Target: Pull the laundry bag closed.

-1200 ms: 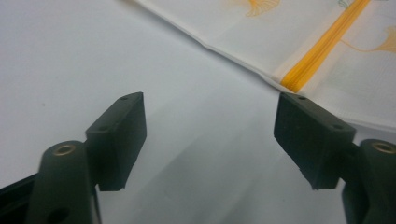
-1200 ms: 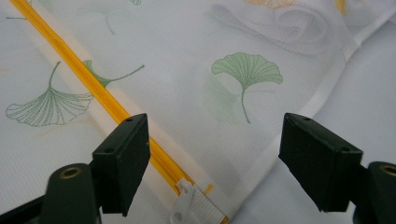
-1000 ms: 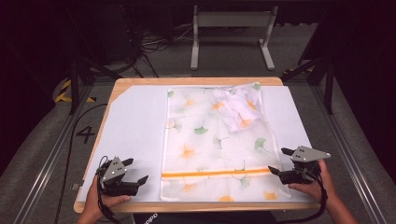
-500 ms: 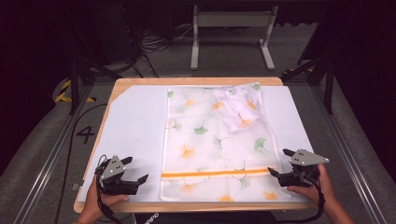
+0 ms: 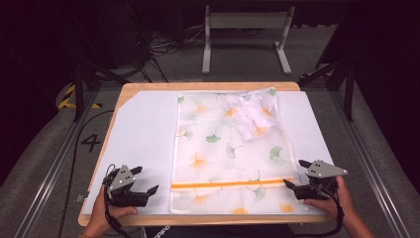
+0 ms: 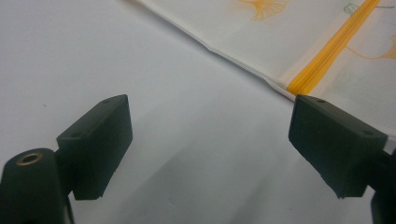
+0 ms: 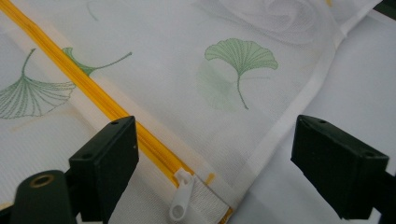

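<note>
Right hand-held gripper nearer zipper

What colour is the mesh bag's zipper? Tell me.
Orange-yellow zipper with a white pull; clearest in the right gripper view.

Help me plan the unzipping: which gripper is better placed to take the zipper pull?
Right. The white zipper pull lies between the right gripper's open jaws, at the mesh bag's right edge; the left gripper sits off the bag.
</note>
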`<act>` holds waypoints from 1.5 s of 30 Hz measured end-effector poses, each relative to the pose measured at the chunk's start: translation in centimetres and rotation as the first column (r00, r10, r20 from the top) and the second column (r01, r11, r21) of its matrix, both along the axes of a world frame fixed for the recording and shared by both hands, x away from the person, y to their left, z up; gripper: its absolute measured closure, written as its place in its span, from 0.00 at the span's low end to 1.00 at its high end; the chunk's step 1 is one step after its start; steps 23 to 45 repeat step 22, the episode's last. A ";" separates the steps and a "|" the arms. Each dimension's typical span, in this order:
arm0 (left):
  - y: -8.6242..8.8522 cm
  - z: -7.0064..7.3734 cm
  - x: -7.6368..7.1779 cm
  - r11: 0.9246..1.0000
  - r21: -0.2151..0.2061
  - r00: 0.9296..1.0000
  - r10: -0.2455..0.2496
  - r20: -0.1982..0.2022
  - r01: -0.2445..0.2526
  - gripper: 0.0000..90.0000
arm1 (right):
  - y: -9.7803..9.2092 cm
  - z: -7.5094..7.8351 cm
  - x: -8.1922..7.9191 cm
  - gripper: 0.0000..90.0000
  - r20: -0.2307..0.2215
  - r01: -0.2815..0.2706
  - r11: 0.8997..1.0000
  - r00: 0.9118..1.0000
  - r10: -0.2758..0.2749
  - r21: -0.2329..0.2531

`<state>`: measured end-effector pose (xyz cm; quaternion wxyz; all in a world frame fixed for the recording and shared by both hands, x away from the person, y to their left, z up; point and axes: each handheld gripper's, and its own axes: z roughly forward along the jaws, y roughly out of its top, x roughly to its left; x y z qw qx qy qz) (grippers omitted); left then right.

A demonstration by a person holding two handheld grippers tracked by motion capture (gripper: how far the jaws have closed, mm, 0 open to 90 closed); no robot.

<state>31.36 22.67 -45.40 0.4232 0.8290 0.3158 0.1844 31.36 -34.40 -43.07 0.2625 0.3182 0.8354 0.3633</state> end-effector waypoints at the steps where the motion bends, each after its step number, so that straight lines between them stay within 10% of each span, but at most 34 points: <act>1: 0.0 0.0 0.0 1.000 0.004 1.000 0.000 -0.001 0.000 0.18 | 0.0 0.0 0.0 0.18 -0.003 -0.002 1.000 1.000 0.002 0.001; 45: -0.1 0.0 0.3 1.000 0.006 1.000 -0.008 -0.015 0.008 0.19 | -0.2 0.2 -0.1 0.22 0.004 0.010 1.000 1.000 -0.011 0.007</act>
